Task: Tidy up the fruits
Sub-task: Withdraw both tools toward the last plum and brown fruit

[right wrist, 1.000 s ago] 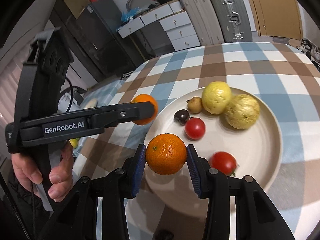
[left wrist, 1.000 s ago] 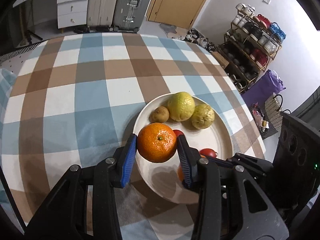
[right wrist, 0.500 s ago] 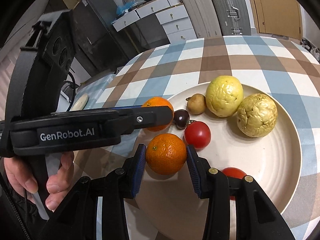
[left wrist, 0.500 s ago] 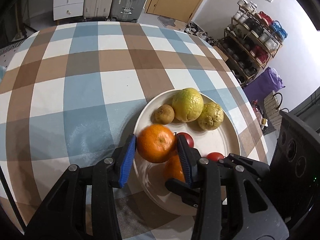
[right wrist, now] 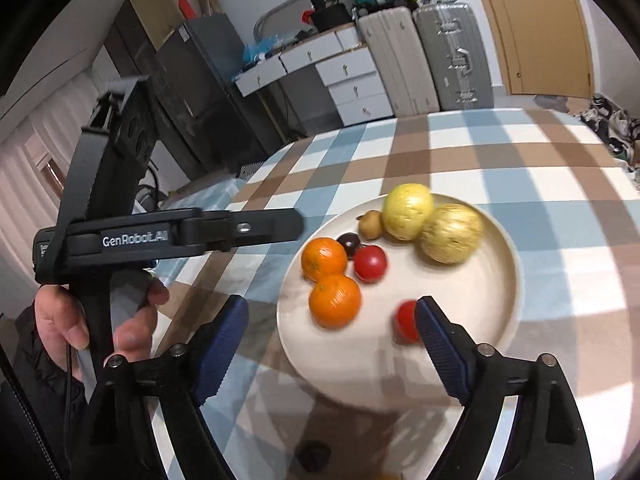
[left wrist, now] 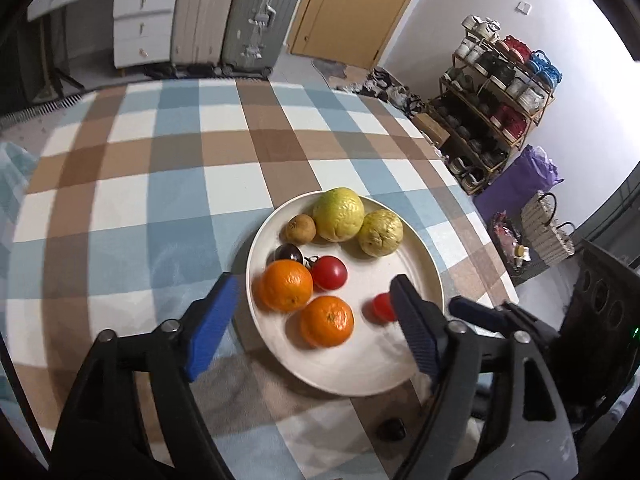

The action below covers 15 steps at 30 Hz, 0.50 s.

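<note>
Desk [left wrist: 160, 208] under a blue, brown and white checked cloth carries the round cream plate [left wrist: 416, 364]. On the plate, two knobbly yellow-green fruits [left wrist: 338, 214] sit at twelve o'clock, two orange tangerines [left wrist: 287, 285] touch each other at eight (both freed), with red tomatoes [left wrist: 329, 272] beside them. Left gripper [left wrist: 312, 320] and right gripper [right wrist: 328, 340] have just spread wide, fingers [left wrist: 212, 320] released, nothing between them. A small dark fruit [left wrist: 289, 253] touches one tangerine.

Home room: checked tablecloth [left wrist: 168, 184] on table, suitcases [left wrist: 256, 16] at 12 o'clock, shoe rack [left wrist: 492, 112] at 2 o'clock, wooden door [left wrist: 352, 4], drawers [left wrist: 140, 28].
</note>
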{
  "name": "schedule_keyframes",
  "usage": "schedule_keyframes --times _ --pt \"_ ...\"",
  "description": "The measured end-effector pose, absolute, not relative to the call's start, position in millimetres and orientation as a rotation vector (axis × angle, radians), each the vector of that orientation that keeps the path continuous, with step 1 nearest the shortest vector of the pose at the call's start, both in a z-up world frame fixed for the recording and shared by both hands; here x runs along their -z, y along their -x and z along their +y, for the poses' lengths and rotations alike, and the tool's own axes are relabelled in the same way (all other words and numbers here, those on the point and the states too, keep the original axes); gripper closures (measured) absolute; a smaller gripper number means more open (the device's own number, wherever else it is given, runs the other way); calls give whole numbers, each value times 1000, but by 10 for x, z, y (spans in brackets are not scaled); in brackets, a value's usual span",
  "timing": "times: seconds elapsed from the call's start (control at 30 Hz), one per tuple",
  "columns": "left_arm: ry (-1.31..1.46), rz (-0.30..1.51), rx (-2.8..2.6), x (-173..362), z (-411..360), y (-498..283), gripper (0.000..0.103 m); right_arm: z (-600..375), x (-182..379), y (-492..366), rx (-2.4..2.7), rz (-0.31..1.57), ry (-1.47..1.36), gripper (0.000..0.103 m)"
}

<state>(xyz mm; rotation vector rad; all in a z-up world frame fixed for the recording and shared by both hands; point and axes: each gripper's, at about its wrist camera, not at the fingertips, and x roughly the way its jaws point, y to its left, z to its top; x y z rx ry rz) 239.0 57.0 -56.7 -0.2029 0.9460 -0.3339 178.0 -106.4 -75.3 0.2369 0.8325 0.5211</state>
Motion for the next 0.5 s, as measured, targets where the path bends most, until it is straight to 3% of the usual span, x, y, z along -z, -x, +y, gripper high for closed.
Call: schedule_keyframes --times 0.5 --pt "79 736 203 -63 258 -1071 17 -1488 438 -995 -439 736 -229 10"
